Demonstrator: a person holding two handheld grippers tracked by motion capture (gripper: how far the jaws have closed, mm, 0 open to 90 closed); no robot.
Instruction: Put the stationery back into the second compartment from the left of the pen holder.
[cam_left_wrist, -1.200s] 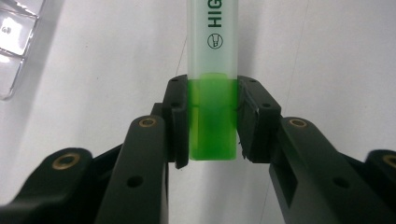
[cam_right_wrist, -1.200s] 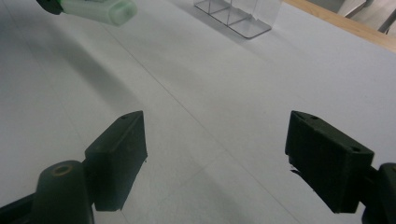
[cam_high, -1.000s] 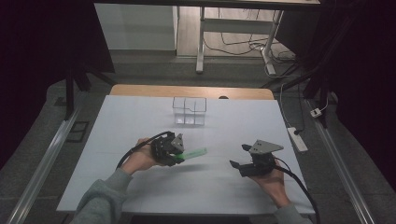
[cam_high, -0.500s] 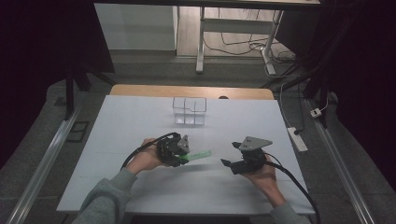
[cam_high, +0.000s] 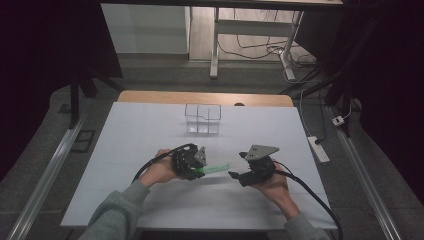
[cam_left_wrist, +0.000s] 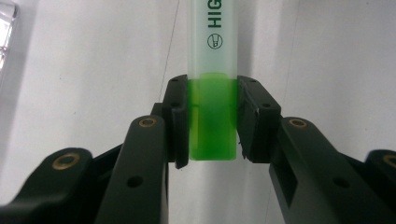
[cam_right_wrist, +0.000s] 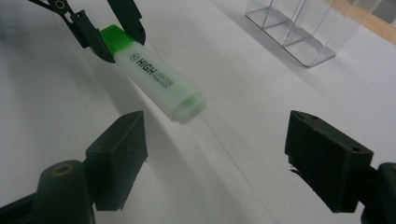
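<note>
A green highlighter (cam_high: 216, 168) with a translucent cap hangs just above the white table (cam_high: 150, 130), lying level and pointing right. My left gripper (cam_high: 201, 170) is shut on its green end; in the left gripper view the pads (cam_left_wrist: 180, 116) press both sides of the highlighter (cam_left_wrist: 212, 46). My right gripper (cam_high: 234, 175) stands open a short way right of the capped tip, jaws facing it. In the right gripper view the highlighter (cam_right_wrist: 159, 81) hangs ahead of my wide-apart right gripper (cam_right_wrist: 215, 140), clear of both fingers, with the left gripper (cam_right_wrist: 109, 28) at its far end.
A clear acrylic organizer (cam_high: 202, 119) with compartments stands at the table's far middle, also in the right gripper view (cam_right_wrist: 292, 28). A wooden edge (cam_high: 150, 96) runs behind the white surface. A power strip (cam_high: 318, 149) lies on the floor to the right.
My right gripper has moved left toward the highlighter's capped tip, still open. The left gripper has kept its grip and barely shifted.
</note>
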